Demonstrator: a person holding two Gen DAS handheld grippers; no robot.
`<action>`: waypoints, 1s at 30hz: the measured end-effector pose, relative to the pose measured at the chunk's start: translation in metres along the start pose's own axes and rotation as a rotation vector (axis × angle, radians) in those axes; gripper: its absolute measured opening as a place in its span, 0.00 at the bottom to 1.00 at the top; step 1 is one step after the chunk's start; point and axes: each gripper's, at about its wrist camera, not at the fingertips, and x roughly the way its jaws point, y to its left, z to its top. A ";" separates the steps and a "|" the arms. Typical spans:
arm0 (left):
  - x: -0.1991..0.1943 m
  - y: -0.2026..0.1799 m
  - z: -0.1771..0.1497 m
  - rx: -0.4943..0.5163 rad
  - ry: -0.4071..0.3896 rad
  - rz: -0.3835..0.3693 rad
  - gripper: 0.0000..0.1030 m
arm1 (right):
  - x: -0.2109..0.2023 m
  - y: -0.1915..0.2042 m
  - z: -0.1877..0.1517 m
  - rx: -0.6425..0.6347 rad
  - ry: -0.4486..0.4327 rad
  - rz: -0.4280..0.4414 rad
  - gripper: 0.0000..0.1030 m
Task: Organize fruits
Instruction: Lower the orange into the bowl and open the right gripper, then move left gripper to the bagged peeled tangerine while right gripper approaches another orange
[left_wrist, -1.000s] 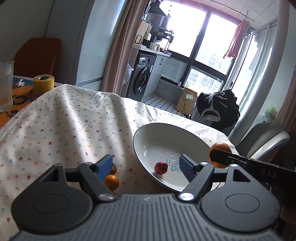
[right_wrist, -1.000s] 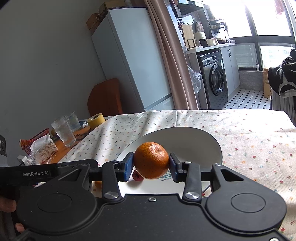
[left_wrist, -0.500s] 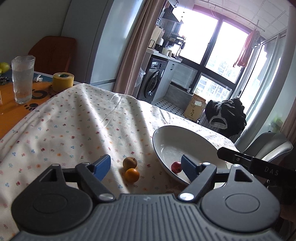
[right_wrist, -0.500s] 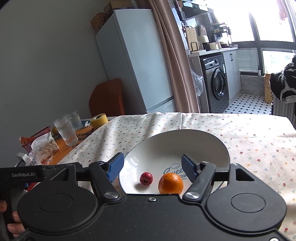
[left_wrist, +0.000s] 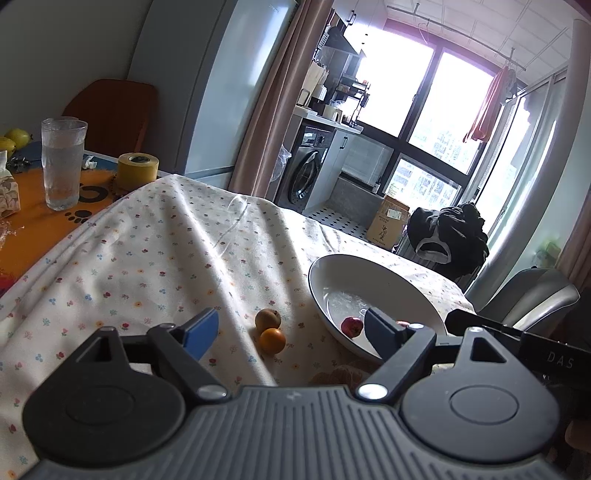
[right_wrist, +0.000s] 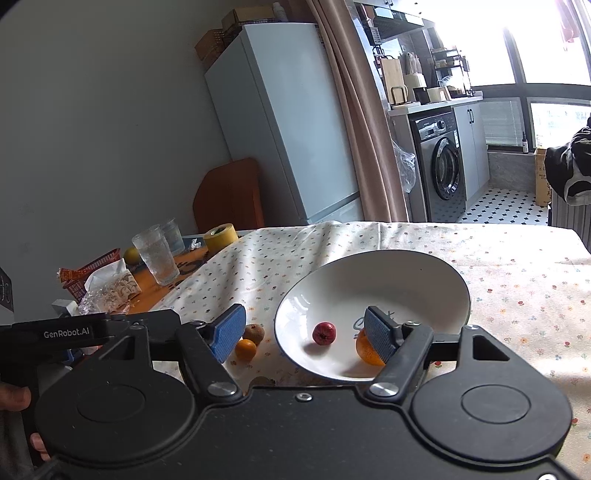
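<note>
A white bowl (right_wrist: 417, 269) sits on the table's floral cloth (right_wrist: 517, 266). Inside it lie a small red fruit (right_wrist: 324, 333) and an orange (right_wrist: 365, 350), apart from each other; the orange is partly hidden behind one finger of the right tool (right_wrist: 304, 332). On the cloth just left of the bowl, a small orange fruit (right_wrist: 245, 349) touches a brown fruit (right_wrist: 254, 332). The right tool stands wide open and empty above the bowl's near rim. The left tool (left_wrist: 291, 328) is open and empty too, with the two loose fruits between its fingers in view. Farther left stand a glass (left_wrist: 62, 162) and a yellow tape roll (left_wrist: 137, 170).
</note>
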 end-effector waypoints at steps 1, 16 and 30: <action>-0.002 0.001 -0.001 -0.002 0.000 0.001 0.82 | -0.001 0.001 -0.001 0.001 0.001 0.001 0.69; -0.021 0.014 -0.013 -0.007 0.014 -0.007 0.83 | -0.018 0.017 -0.018 0.005 0.019 0.014 0.69; -0.010 0.001 -0.031 0.029 0.061 -0.062 0.82 | -0.014 0.013 -0.035 0.024 0.055 0.030 0.67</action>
